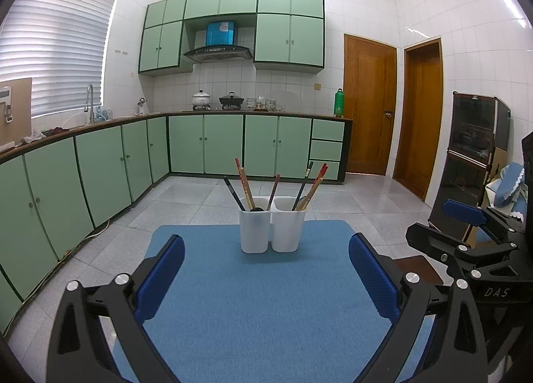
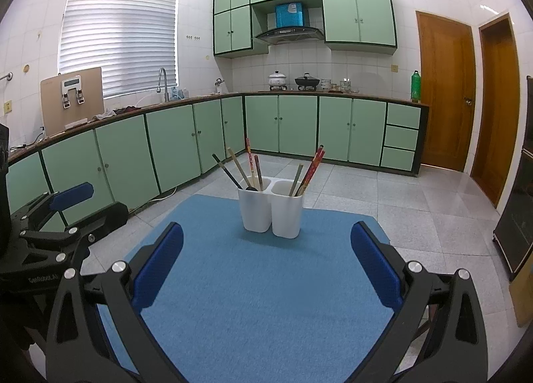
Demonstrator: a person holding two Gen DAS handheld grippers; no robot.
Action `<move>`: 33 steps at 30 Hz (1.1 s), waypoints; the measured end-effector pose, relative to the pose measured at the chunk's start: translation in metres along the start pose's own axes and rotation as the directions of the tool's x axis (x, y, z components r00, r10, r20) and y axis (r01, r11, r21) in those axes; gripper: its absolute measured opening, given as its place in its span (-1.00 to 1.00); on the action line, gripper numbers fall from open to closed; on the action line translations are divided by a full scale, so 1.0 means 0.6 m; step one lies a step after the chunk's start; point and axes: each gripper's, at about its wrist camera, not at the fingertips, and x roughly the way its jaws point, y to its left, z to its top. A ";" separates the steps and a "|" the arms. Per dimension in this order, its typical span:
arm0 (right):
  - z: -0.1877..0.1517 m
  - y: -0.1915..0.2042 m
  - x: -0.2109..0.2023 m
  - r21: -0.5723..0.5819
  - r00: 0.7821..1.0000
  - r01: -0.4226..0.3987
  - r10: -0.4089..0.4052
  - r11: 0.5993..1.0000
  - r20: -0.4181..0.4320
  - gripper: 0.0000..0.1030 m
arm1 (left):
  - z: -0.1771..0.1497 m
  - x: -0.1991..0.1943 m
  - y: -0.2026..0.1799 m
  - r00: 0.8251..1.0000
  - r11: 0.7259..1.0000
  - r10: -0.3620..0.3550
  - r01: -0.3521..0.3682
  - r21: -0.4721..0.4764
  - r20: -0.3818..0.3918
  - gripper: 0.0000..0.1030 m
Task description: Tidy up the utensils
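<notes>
While both grippers hang back over the mat [image 1: 260, 299], nothing is in hand: left gripper [image 1: 266, 269] spread wide, empty; right gripper [image 2: 266, 259] the same, wide and empty.

Two white cups [image 1: 271, 228] stand touching, side by side, at the far middle of the mat. Chopsticks [image 1: 245, 183] and what looks like a dark spoon [image 1: 256, 208] lean in the left cup; more chopsticks [image 1: 313, 186] lean in the right one. Sorting looks unfinished: sticks of the same colour sit split between cups, though I can't match pairs for certain at this range.

Doing the step well, as I judge it:
- Pick one stick, not a bundle; come at it high on the shaft, above the rim, where it stands clear of its neighbours.
- Close across the shaft, lift straight along its lean so the cup doesn't tip or drag.
- Keep my other gripper near the cup to steady it if it shifts.
- Lower tip-first into the other cup and let go only once the tip is past the rim.

View differences: left wrist shows my right gripper [image 1: 466, 233] off to the side, and a dark cabinet [image 1: 476, 156] beyond. Right wrist shows my left gripper [image 2: 66, 216] instead, plus a board [image 2: 71, 99] on the counter [image 2: 133, 113], and separates the left cup's sticks [image 2: 246, 166] better.
</notes>
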 end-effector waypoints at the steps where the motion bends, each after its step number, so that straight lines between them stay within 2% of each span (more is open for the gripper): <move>1: 0.000 0.001 0.000 0.000 1.000 0.000 0.000 1.000 0.000 0.89 | 0.000 0.000 0.000 1.000 1.000 0.000 0.000 -0.001 0.001 0.88; 33: 0.000 0.002 0.003 -0.004 1.000 0.000 0.000 1.000 -0.004 0.89 | -0.002 -0.002 0.002 1.000 1.000 0.001 -0.001 0.000 -0.003 0.88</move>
